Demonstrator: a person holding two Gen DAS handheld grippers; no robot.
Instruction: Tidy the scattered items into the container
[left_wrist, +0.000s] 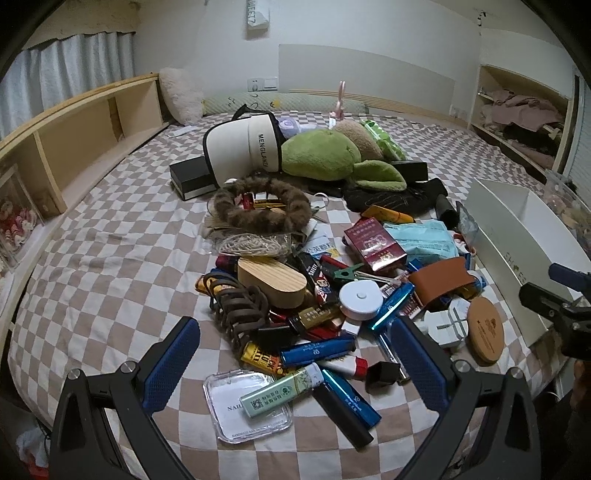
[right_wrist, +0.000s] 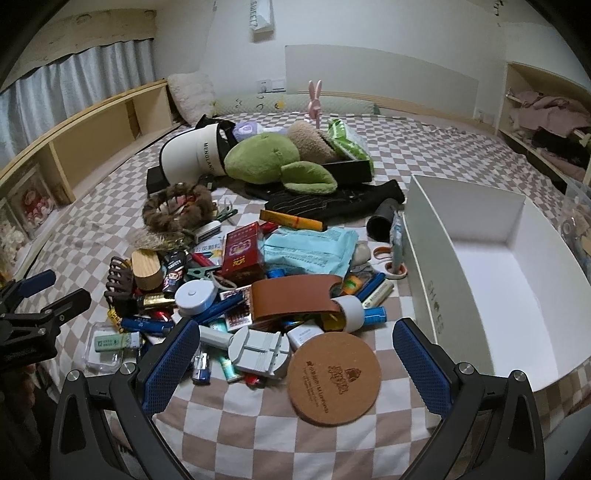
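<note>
A heap of small items lies on a checkered bed. An empty white box (right_wrist: 491, 280) stands at the heap's right; it also shows in the left wrist view (left_wrist: 517, 236). My left gripper (left_wrist: 295, 350) is open and empty above a clear plastic case (left_wrist: 236, 413), a green tube (left_wrist: 280, 391) and blue tubes (left_wrist: 317, 350). My right gripper (right_wrist: 295, 350) is open and empty above a round cork coaster (right_wrist: 334, 378) and a grey tool (right_wrist: 258, 350), just left of the box. A brown leather case (right_wrist: 291, 299) and red box (right_wrist: 242, 251) lie in the heap.
A green plush toy (right_wrist: 266, 158), a white cap (right_wrist: 188, 155), a fur ring (right_wrist: 177, 210) and black gloves (right_wrist: 332, 203) lie farther back. A wooden shelf (left_wrist: 74, 140) runs along the left. An open wardrobe (right_wrist: 546, 122) is at the right.
</note>
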